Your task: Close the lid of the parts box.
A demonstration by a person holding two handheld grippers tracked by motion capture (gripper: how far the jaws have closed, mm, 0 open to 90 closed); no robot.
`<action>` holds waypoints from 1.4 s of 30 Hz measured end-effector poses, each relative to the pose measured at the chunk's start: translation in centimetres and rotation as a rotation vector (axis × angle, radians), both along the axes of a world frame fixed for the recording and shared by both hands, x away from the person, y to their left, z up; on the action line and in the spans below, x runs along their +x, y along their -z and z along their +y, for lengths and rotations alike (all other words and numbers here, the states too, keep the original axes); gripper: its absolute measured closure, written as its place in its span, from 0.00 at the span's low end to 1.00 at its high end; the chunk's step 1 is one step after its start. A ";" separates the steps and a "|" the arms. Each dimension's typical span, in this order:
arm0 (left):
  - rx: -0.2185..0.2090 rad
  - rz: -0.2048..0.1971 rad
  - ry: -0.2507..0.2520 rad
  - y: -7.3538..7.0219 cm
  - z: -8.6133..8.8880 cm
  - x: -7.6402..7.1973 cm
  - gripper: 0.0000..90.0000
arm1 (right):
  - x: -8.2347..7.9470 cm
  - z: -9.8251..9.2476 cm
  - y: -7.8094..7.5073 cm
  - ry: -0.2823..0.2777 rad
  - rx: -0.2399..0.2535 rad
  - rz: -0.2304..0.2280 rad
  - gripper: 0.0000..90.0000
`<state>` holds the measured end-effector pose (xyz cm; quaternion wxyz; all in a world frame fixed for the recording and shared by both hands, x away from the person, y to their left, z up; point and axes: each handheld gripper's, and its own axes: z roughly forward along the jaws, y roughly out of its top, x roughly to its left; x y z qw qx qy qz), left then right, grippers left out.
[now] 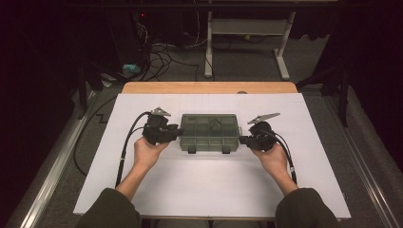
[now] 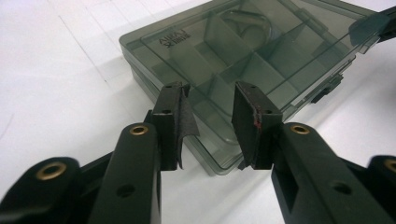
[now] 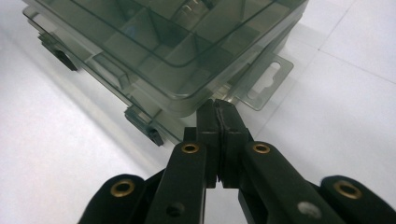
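A smoky transparent compartment box (image 1: 209, 132) lies closed in the middle of the white table, with two latches on its front edge. My left gripper (image 1: 178, 133) is at the box's left end. In the left gripper view its jaws (image 2: 210, 100) stand apart over the near corner of the box (image 2: 243, 56), and the pads do not press on it. My right gripper (image 1: 241, 139) is at the box's right end. In the right gripper view its jaws (image 3: 218, 105) are shut together, tips against the box (image 3: 163, 46) beside its hang tab (image 3: 266, 79).
The white sheet (image 1: 209, 190) covers the table, with a wooden edge (image 1: 209, 87) at the far side. Cables trail from both grippers toward the person. Beyond the table stand a desk frame (image 1: 247, 28) and loose cables on the floor.
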<state>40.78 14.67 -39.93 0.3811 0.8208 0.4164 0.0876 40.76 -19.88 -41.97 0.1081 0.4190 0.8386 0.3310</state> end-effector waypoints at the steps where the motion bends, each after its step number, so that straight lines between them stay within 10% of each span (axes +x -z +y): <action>1: 0.001 0.003 0.002 0.1 -0.1 0.0 0.72 | 0.0 0.0 0.0 0.004 -0.001 0.003 1.00; 28: 0.033 0.017 -0.001 1.3 -1.0 -0.3 0.76 | -0.7 -0.2 -1.8 0.002 0.084 -0.079 1.00; 42: 0.043 0.007 -0.004 2.3 -1.0 -0.5 0.76 | -0.6 1.2 -0.9 -0.030 0.047 -0.061 1.00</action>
